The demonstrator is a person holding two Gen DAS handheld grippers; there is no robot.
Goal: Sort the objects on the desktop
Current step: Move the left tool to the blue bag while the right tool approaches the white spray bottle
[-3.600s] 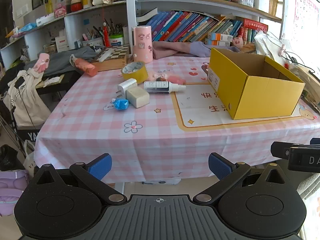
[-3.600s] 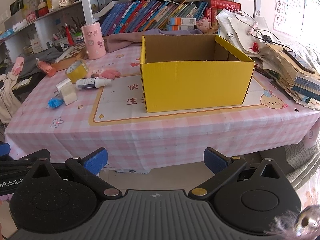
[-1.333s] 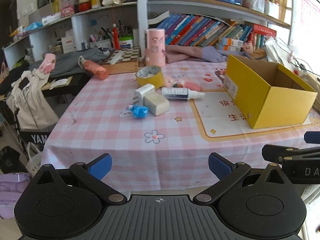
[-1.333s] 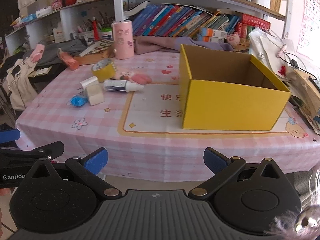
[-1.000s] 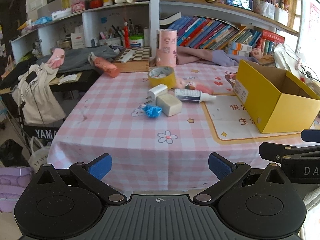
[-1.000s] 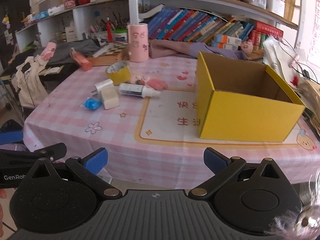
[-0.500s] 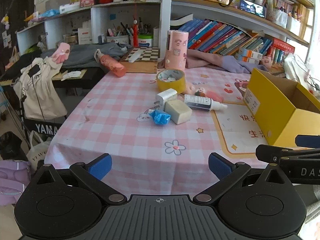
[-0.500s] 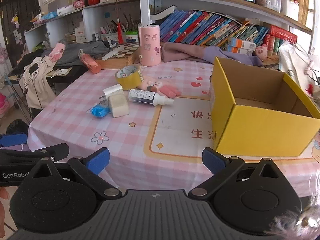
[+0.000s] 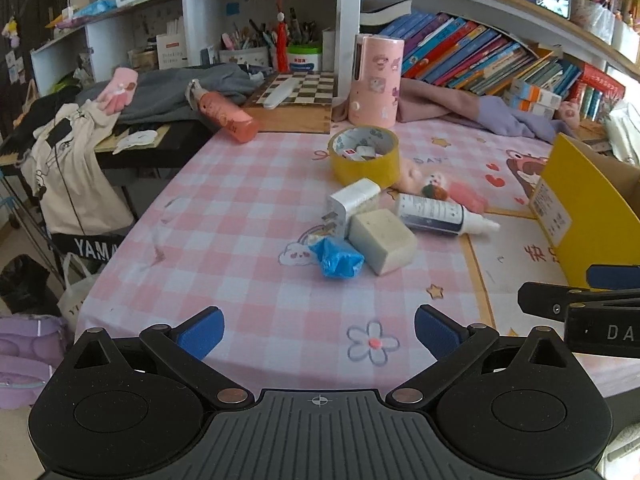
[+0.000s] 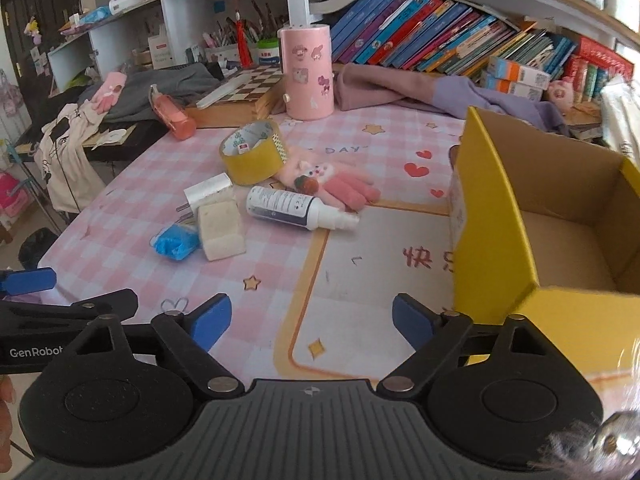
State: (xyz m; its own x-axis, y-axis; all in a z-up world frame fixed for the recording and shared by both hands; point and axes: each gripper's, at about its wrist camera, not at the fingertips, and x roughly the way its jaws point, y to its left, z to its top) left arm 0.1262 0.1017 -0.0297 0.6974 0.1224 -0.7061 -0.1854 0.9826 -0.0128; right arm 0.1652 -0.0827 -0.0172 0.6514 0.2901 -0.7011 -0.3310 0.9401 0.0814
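A yellow cardboard box (image 10: 560,216) stands open on the right of a pink checked tablecloth (image 9: 224,232), and the part of its inside that shows is empty, so the sorting seems not yet begun. To its left lies a loose cluster: a white bottle (image 10: 294,208), pink plush toy (image 10: 340,188), tape roll (image 10: 254,152), charger plug (image 10: 206,192), pale block (image 10: 220,230) and blue wrapper (image 10: 176,242). The left gripper (image 9: 318,330) hovers open and empty. The right gripper (image 10: 312,316) is narrowing, with nothing between its jaws.

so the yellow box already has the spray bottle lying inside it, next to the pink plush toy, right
Not quite. The spray bottle lies on the tablecloth outside the yellow box, which looks empty where its inside shows. It is indeed next to the pink plush toy. The right wrist view shows this.
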